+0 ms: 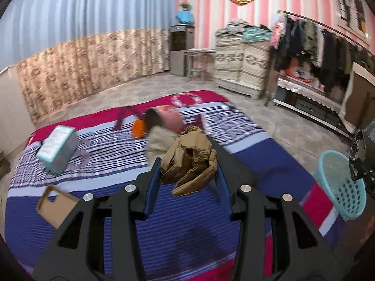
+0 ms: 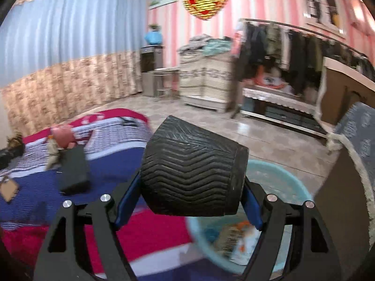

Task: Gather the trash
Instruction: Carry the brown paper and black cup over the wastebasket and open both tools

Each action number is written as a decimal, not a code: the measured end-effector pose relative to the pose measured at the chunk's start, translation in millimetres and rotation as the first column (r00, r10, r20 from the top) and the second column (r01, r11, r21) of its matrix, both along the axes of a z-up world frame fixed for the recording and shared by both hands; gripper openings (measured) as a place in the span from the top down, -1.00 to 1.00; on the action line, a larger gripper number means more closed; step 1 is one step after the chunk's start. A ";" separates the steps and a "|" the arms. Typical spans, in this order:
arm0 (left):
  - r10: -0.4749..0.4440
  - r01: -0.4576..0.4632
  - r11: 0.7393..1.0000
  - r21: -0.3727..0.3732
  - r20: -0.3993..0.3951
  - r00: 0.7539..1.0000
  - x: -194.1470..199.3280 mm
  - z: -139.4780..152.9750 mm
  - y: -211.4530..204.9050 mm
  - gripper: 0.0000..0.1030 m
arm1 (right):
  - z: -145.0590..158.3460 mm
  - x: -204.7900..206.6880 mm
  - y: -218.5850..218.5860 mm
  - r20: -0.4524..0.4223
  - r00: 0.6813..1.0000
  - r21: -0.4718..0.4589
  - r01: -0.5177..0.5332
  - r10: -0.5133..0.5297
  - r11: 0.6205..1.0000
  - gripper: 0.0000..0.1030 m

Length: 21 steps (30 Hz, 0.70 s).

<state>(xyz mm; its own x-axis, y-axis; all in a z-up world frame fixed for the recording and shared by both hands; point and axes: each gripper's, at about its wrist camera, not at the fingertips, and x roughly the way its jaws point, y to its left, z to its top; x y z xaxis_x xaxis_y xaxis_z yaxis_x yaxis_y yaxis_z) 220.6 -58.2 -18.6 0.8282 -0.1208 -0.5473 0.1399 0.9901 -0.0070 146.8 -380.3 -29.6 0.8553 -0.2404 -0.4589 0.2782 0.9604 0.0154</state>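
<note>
Spreading under everything is the striped bed cover [image 1: 70, 182], blue, white and red, with the tiled floor [image 1: 276, 121] beyond it. Off its right edge stands my turquoise trash basket [image 1: 339, 187], with scraps already inside in the right wrist view. My right claw [image 2: 189, 187] is spread wide and clamped on a black ribbed pot [image 2: 192, 171] lying sideways between the pads, held above the basket's rim. My left claw [image 1: 187, 178] is about half closed, pinching a crumpled brown paper bag [image 1: 189, 161] above the cover. Loose on the cover lie a pink pot [image 1: 164, 119] on its side, a teal box [image 1: 58, 149] and a tan card [image 1: 54, 206].
</note>
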 end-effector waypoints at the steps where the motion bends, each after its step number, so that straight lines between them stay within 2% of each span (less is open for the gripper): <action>1: -0.021 0.021 1.000 0.007 0.005 1.000 -0.1 -0.2 -11.5 0.17 | -3.8 -2.9 -12.6 0.005 1.000 0.013 0.025 -0.025 1.000 -0.47; 6: -0.098 0.098 0.995 0.011 0.004 0.995 2.1 -1.9 -57.1 0.16 | -19.7 -12.0 -59.1 0.032 0.993 0.086 0.109 -0.112 0.990 -0.47; 11: -0.170 0.170 0.985 0.021 0.006 0.985 3.0 -7.4 -103.7 0.16 | -21.7 -11.2 -80.8 0.045 0.988 0.063 0.145 -0.148 0.987 -0.47; 21: -0.313 0.313 0.950 0.010 -0.005 0.950 5.1 -28.1 -189.3 0.15 | -45.3 -17.2 -128.1 0.029 0.980 0.101 0.193 -0.196 0.976 -0.47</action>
